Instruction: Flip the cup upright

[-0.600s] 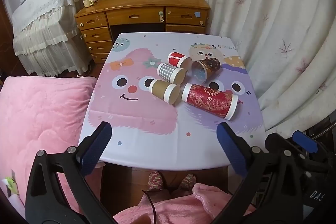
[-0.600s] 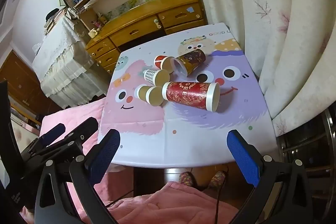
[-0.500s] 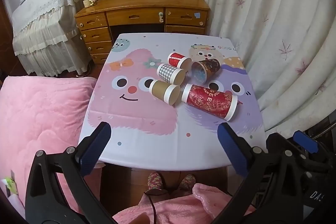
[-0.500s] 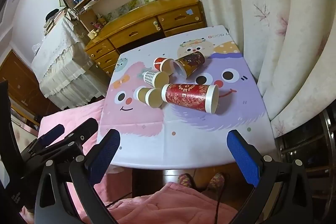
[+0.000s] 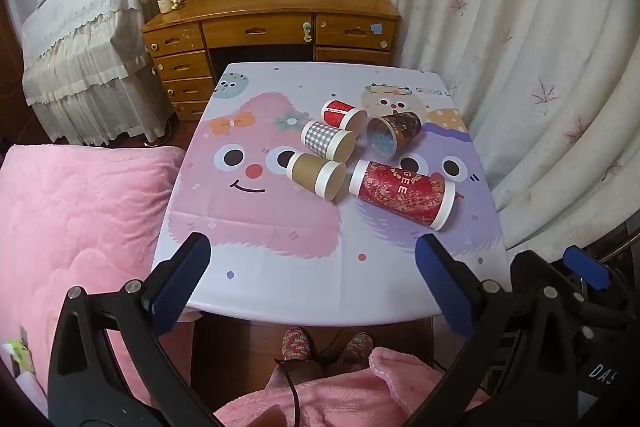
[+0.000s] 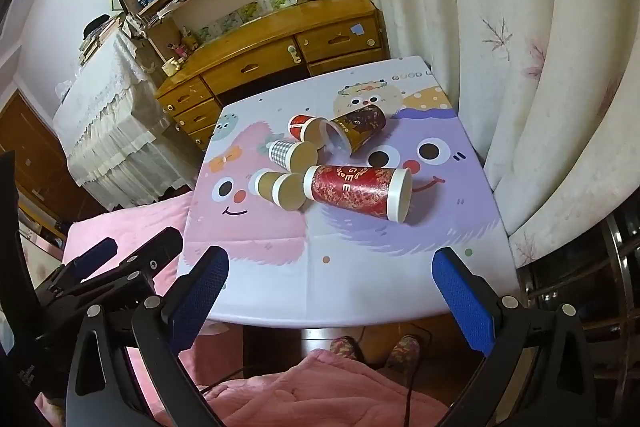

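Several paper cups lie on their sides in a cluster on the cartoon-print table (image 5: 260,227): a tall red cup (image 5: 404,193) (image 6: 356,193), a brown cup (image 5: 316,175) (image 6: 280,187), a grey checked cup (image 5: 327,141) (image 6: 291,155), a small red cup (image 5: 342,113) (image 6: 306,127) and a dark brown cup (image 5: 394,133) (image 6: 356,131). My left gripper (image 5: 312,283) is open and empty, above the table's near edge. My right gripper (image 6: 330,285) is open and empty, also over the near edge. The left gripper's body (image 6: 100,271) shows at the lower left of the right wrist view.
A wooden desk with drawers (image 5: 272,31) and shelves stands behind the table. White curtains (image 5: 540,67) hang close along the table's right side. A pink blanket (image 5: 72,227) lies to the left and over my lap. A lace-covered piece of furniture (image 5: 80,39) stands at the far left.
Both grippers have drifted slightly, so the table and cups sit a little lower in the views. The cups have not moved. Both grippers stay open.
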`<state>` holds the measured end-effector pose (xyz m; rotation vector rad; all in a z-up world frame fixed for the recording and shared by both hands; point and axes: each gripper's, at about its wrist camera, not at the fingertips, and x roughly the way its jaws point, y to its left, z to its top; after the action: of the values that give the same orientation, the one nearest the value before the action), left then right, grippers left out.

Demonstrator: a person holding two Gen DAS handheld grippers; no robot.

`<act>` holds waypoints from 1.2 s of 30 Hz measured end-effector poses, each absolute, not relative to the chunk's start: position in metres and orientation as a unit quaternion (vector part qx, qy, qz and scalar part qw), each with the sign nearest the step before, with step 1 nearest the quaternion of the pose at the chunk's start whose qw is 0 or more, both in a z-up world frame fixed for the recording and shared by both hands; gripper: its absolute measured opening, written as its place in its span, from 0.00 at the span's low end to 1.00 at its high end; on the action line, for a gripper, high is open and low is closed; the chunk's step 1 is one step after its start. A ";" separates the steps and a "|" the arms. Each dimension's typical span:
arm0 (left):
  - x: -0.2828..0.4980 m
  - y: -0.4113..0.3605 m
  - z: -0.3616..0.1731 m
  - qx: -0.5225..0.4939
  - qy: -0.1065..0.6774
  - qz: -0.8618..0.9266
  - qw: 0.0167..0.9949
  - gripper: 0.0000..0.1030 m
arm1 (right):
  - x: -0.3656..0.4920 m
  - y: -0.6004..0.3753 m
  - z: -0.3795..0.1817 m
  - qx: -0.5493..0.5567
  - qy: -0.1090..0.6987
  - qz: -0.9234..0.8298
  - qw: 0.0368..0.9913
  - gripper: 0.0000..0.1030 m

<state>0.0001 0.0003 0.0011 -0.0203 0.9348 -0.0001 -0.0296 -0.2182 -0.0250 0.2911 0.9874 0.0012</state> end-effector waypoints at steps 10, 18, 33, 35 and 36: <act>0.012 0.006 -0.001 -0.011 0.453 -0.001 0.891 0.99 | -0.021 -0.220 -0.030 0.142 0.489 0.002 0.861 1.00; 0.013 0.008 -0.001 -0.011 0.454 0.000 0.891 0.99 | -0.021 -0.214 -0.035 0.139 0.490 0.001 0.861 1.00; 0.015 0.010 -0.005 -0.012 0.454 -0.003 0.891 0.99 | -0.020 -0.211 -0.039 0.139 0.490 -0.002 0.860 1.00; 0.016 0.011 -0.005 -0.012 0.455 -0.002 0.891 0.99 | -0.020 -0.210 -0.040 0.139 0.490 -0.002 0.861 1.00; 0.013 0.017 -0.011 -0.012 0.455 -0.002 0.890 0.99 | -0.019 -0.210 -0.039 0.139 0.490 -0.002 0.860 1.00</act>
<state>0.0131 0.0167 -0.0112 -0.0259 0.9454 -0.0048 -0.0194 -0.2097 -0.0395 0.2917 1.0287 -0.0043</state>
